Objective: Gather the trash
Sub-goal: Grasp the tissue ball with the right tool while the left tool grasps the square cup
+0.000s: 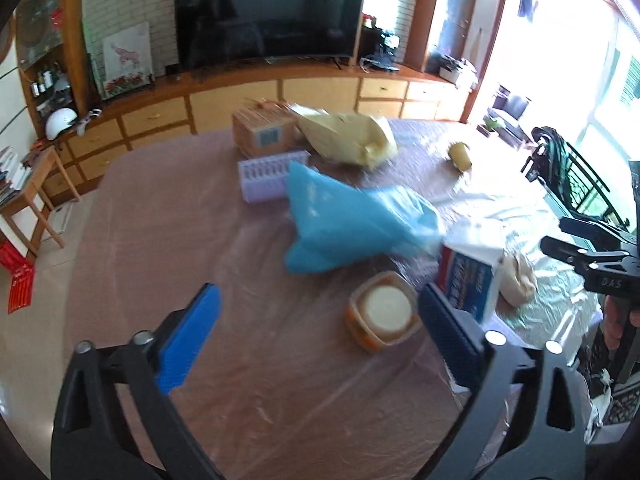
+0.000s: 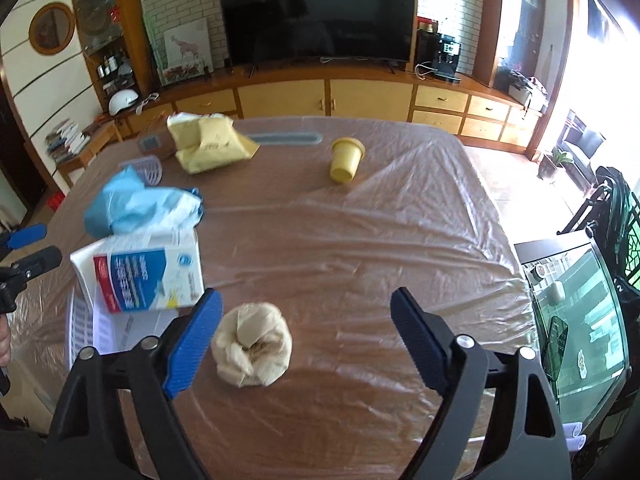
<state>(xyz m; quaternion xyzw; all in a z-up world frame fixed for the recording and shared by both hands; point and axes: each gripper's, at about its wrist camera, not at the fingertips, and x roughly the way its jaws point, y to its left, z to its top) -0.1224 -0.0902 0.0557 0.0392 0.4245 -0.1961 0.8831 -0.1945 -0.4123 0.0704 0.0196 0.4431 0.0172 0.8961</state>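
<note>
My left gripper (image 1: 316, 312) is open and empty above the plastic-covered table (image 1: 168, 216). Just ahead of it sit an orange cup with a white lid (image 1: 382, 310), a blue plastic bag (image 1: 352, 224) and a white-and-blue carton (image 1: 470, 280). My right gripper (image 2: 306, 318) is open and empty. A crumpled beige paper wad (image 2: 252, 346) lies between its fingers, nearer the left one. The carton (image 2: 146, 270) leans in a white basket (image 2: 86, 330) to the left. The blue bag (image 2: 136, 204), a yellow bag (image 2: 210, 142) and a yellow cup (image 2: 346, 158) lie farther off.
A cardboard box (image 1: 264, 130) and a lilac basket (image 1: 270, 174) stand at the table's far side. A TV (image 2: 318, 16) sits on a wooden cabinet (image 2: 360, 96) behind. A glass tank (image 2: 576, 312) and a dark chair (image 2: 616, 208) stand to the right.
</note>
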